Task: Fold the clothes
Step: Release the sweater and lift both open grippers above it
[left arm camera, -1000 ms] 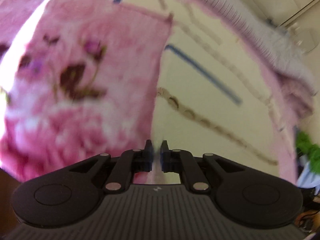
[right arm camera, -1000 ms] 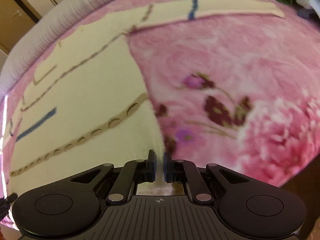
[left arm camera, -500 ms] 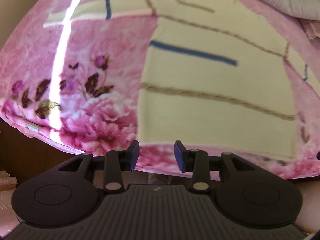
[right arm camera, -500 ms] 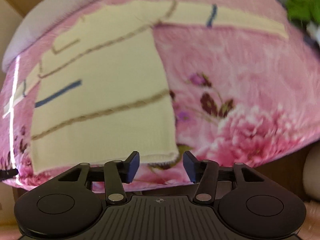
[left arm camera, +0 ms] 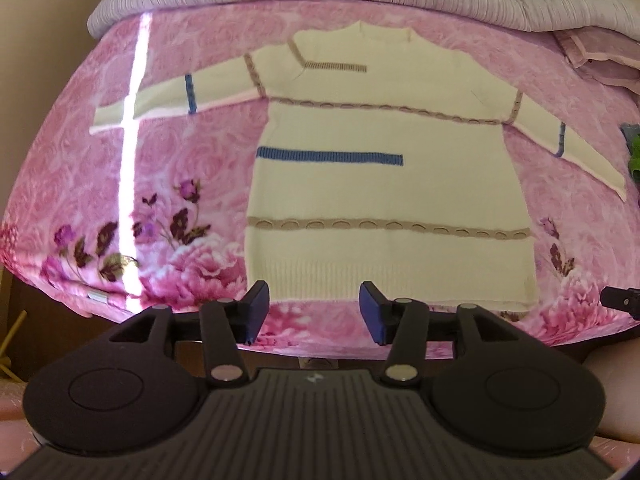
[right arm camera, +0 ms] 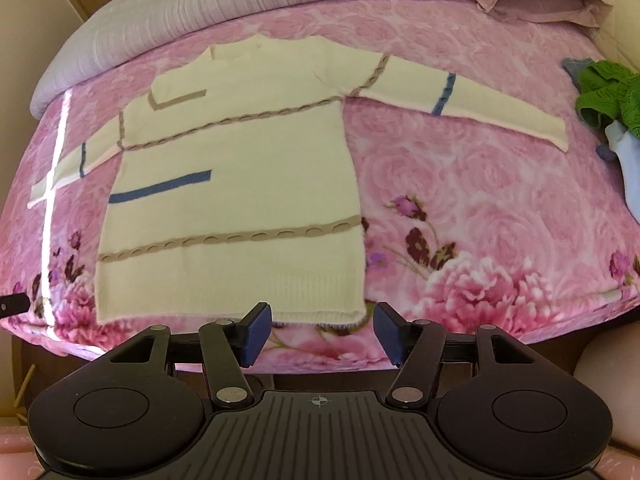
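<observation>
Sweater in cream lies spread flat on the pink floral blanket ahead of both our grippers, sleeves stretched out to either side, hem nearest us. Our left gripper hangs above the hem's left part, its jaws opening with nothing between them. Our right gripper hangs over the hem's right corner, jaws likewise opening and empty. Beyond the sweater's collar we see a grey ribbed quilt; a green garment lies far right of our right gripper.
</observation>
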`<control>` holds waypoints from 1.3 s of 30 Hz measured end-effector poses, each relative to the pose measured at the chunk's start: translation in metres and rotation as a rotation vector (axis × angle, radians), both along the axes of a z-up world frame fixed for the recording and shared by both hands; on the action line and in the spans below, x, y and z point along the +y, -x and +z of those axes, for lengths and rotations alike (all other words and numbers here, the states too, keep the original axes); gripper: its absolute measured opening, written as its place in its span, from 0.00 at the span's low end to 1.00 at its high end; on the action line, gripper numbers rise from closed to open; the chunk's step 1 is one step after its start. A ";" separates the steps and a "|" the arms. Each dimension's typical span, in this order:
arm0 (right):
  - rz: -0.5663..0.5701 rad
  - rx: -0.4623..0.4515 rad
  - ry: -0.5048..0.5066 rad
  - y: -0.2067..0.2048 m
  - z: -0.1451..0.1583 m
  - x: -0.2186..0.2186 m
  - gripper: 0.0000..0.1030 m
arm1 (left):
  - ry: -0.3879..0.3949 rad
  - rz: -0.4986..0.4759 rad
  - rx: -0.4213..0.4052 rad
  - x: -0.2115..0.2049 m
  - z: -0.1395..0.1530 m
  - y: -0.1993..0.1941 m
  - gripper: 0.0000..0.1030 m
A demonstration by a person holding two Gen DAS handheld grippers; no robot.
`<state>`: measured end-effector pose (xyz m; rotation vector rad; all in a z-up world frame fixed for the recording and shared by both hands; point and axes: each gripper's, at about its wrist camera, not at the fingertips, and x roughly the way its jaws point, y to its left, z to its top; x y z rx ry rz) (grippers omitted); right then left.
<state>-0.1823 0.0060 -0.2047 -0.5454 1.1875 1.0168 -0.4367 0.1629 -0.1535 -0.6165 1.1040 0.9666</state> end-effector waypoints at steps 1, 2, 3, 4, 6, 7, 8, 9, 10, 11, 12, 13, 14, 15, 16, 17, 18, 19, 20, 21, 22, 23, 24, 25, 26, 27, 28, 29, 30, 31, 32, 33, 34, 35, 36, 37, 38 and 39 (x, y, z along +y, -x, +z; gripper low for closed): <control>-0.002 0.004 0.000 0.001 0.002 -0.001 0.59 | -0.003 -0.003 0.001 -0.001 0.002 0.000 0.45; -0.006 0.004 0.004 0.001 0.004 -0.002 0.59 | -0.007 -0.006 0.003 -0.001 0.005 0.000 0.45; -0.010 0.004 0.009 0.002 0.005 -0.002 0.59 | -0.010 -0.009 0.004 -0.002 0.007 0.000 0.45; -0.014 0.004 0.013 0.002 0.007 -0.003 0.59 | -0.012 -0.013 0.003 -0.002 0.009 0.000 0.45; -0.018 0.008 0.016 0.004 0.012 -0.005 0.59 | -0.020 -0.013 0.008 -0.004 0.014 0.000 0.46; -0.018 0.009 0.019 0.004 0.014 -0.005 0.59 | -0.022 -0.015 0.008 -0.004 0.016 0.000 0.47; -0.020 0.009 0.022 0.004 0.015 -0.006 0.59 | -0.023 -0.015 0.008 -0.006 0.017 0.001 0.48; -0.024 0.007 0.028 0.005 0.017 -0.007 0.59 | -0.024 -0.016 0.008 -0.006 0.019 0.002 0.48; -0.026 0.007 0.033 0.006 0.019 -0.008 0.59 | -0.024 -0.017 0.009 -0.007 0.020 0.002 0.48; -0.028 0.008 0.035 0.006 0.020 -0.010 0.59 | -0.025 -0.018 0.009 -0.008 0.021 0.003 0.48; -0.029 0.009 0.037 0.007 0.022 -0.011 0.59 | -0.025 -0.018 0.009 -0.010 0.022 0.003 0.48; -0.030 0.012 0.036 0.007 0.023 -0.013 0.59 | -0.025 -0.018 0.008 -0.011 0.023 0.004 0.48; -0.033 0.013 0.038 0.007 0.024 -0.014 0.59 | -0.024 -0.020 0.008 -0.012 0.023 0.004 0.49; -0.036 0.012 0.040 0.008 0.026 -0.015 0.59 | -0.025 -0.021 0.009 -0.013 0.024 0.005 0.49; -0.037 0.011 0.039 0.009 0.028 -0.017 0.59 | -0.026 -0.023 0.010 -0.014 0.025 0.005 0.49; -0.038 0.010 0.038 0.009 0.029 -0.018 0.59 | -0.027 -0.023 0.011 -0.015 0.025 0.005 0.49; -0.039 0.011 0.035 0.010 0.030 -0.020 0.59 | -0.028 -0.023 0.013 -0.016 0.025 0.006 0.49; -0.041 0.011 0.034 0.011 0.032 -0.021 0.59 | -0.029 -0.025 0.014 -0.018 0.026 0.006 0.49; -0.042 0.010 0.033 0.013 0.033 -0.021 0.59 | -0.030 -0.026 0.016 -0.019 0.026 0.006 0.49; -0.043 0.010 0.033 0.014 0.034 -0.022 0.59 | -0.030 -0.028 0.017 -0.020 0.027 0.007 0.49; -0.042 0.009 0.033 0.015 0.035 -0.023 0.59 | -0.032 -0.029 0.018 -0.022 0.028 0.007 0.50; -0.040 0.008 0.032 0.016 0.036 -0.023 0.59 | -0.033 -0.030 0.018 -0.022 0.029 0.008 0.50; -0.039 0.006 0.032 0.018 0.038 -0.024 0.59 | -0.034 -0.031 0.017 -0.023 0.029 0.008 0.51; -0.039 0.004 0.030 0.019 0.039 -0.024 0.59 | -0.036 -0.032 0.017 -0.024 0.030 0.009 0.51; -0.040 0.002 0.030 0.020 0.040 -0.024 0.59 | -0.037 -0.031 0.018 -0.025 0.030 0.010 0.51; -0.041 -0.001 0.031 0.021 0.042 -0.025 0.59 | -0.038 -0.031 0.017 -0.025 0.031 0.010 0.51; -0.043 -0.004 0.032 0.022 0.043 -0.025 0.59 | -0.040 -0.030 0.017 -0.026 0.031 0.011 0.51; -0.044 -0.007 0.033 0.023 0.044 -0.025 0.59 | -0.040 -0.029 0.016 -0.026 0.032 0.012 0.51; -0.044 -0.010 0.031 0.024 0.046 -0.025 0.59 | -0.040 -0.028 0.014 -0.026 0.033 0.013 0.51; -0.043 -0.011 0.029 0.025 0.048 -0.025 0.59 | -0.041 -0.025 0.013 -0.026 0.034 0.014 0.51; -0.041 -0.012 0.026 0.026 0.050 -0.024 0.59 | -0.042 -0.024 0.013 -0.025 0.034 0.016 0.51; -0.037 -0.012 0.022 0.027 0.052 -0.023 0.59 | -0.043 -0.022 0.012 -0.025 0.034 0.016 0.51; -0.033 -0.013 0.017 0.028 0.054 -0.023 0.59 | -0.044 -0.021 0.013 -0.025 0.034 0.017 0.51; -0.030 -0.013 0.013 0.029 0.055 -0.022 0.59 | -0.044 -0.019 0.014 -0.024 0.035 0.019 0.51; -0.027 -0.014 0.008 0.031 0.058 -0.021 0.59 | -0.045 -0.018 0.014 -0.024 0.035 0.019 0.51; -0.025 -0.013 0.004 0.032 0.059 -0.020 0.59 | -0.046 -0.016 0.014 -0.024 0.036 0.020 0.51; -0.024 -0.012 0.001 0.032 0.060 -0.019 0.59 | -0.047 -0.014 0.014 -0.024 0.036 0.021 0.51; -0.022 -0.011 -0.003 0.033 0.061 -0.019 0.59 | -0.048 -0.012 0.014 -0.023 0.037 0.022 0.51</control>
